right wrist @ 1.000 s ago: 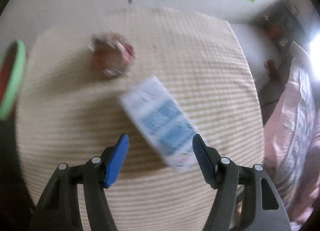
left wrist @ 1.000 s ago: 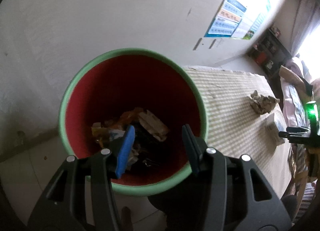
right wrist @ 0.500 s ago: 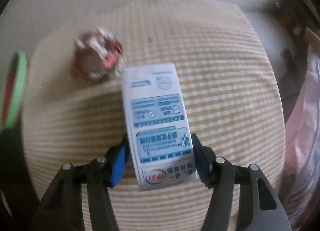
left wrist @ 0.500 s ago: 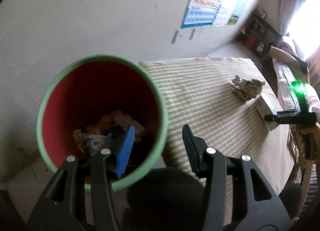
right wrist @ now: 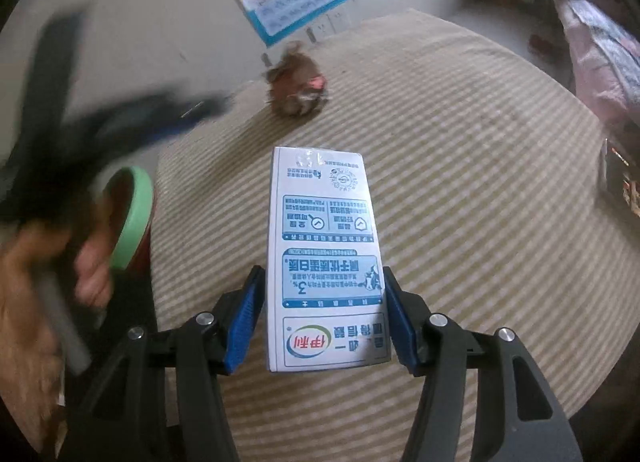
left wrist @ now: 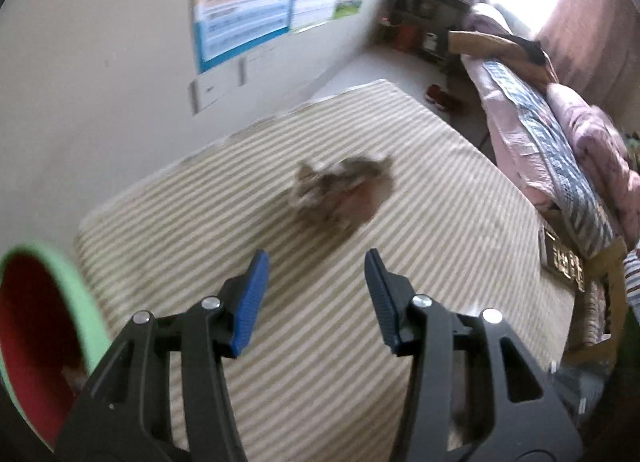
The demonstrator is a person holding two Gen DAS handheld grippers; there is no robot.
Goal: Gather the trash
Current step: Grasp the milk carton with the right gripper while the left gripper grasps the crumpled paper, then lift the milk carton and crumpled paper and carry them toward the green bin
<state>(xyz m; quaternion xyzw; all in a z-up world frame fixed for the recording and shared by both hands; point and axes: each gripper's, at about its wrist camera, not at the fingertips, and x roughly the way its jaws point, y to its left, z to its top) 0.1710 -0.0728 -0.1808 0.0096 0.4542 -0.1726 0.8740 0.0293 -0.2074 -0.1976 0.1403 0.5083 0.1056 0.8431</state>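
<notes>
1. Right gripper (right wrist: 324, 322) clamped on a white and blue milk carton (right wrist: 324, 258), blue pads pressed to its two long sides (printed face up, far end reaching out over the striped tablecloth (right wrist: 460, 201)).
2. Left gripper (left wrist: 316, 294) parted about halfway, nothing between its fingers, hanging over bare cloth.
3. Crumpled brown wrapper (left wrist: 340, 193) lying on the table just beyond the left gripper's tips, blurred.
4. Green-rimmed bin (left wrist: 48, 302) with a red inside standing off the table's left edge; some scraps dimly visible at the bottom.
5. Person's hand (right wrist: 36, 302) blurred at the left of the right wrist view, beside the bin.
</notes>
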